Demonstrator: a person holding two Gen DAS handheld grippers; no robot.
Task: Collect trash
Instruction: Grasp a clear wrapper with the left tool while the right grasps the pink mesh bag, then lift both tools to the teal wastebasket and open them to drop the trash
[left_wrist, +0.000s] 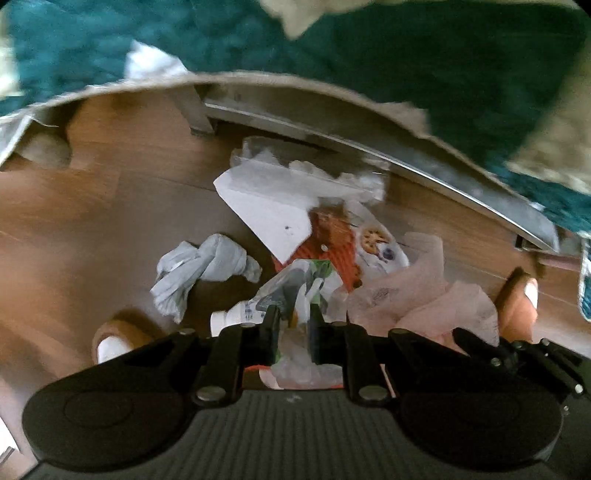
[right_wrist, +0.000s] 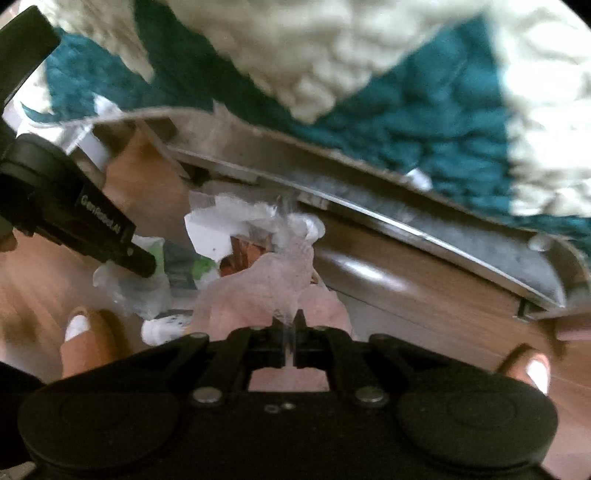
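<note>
Trash pile sits on the wooden floor (left_wrist: 74, 206), just beside the edge of a teal-and-cream rug (left_wrist: 406, 66) and a metal strip. Left gripper (left_wrist: 293, 317) points down, jaws clamped on a clear plastic wrapper (left_wrist: 295, 291) with green print – film bunched between the fingers. Right gripper (right_wrist: 290, 321) is closed tight on a pale pink plastic bag (right_wrist: 269, 291), thin film pinched at its upper fold.

Both pieces look very light, limp and slippery – likely to slide out unless pinched on a gathered fold, not a single layer. The bag will drape and may drag neighbours with it.

Left on the floor: a twisted grey tissue wad (left_wrist: 199, 269), a stiff white paper sheet (left_wrist: 266, 210), an orange snack packet (left_wrist: 332, 240) partly under the paper, a small white bottle (left_wrist: 229, 319) by the left jaws. Paper is best taken at a raised edge; wad anywhere; the bottle is rigid, may roll
</note>
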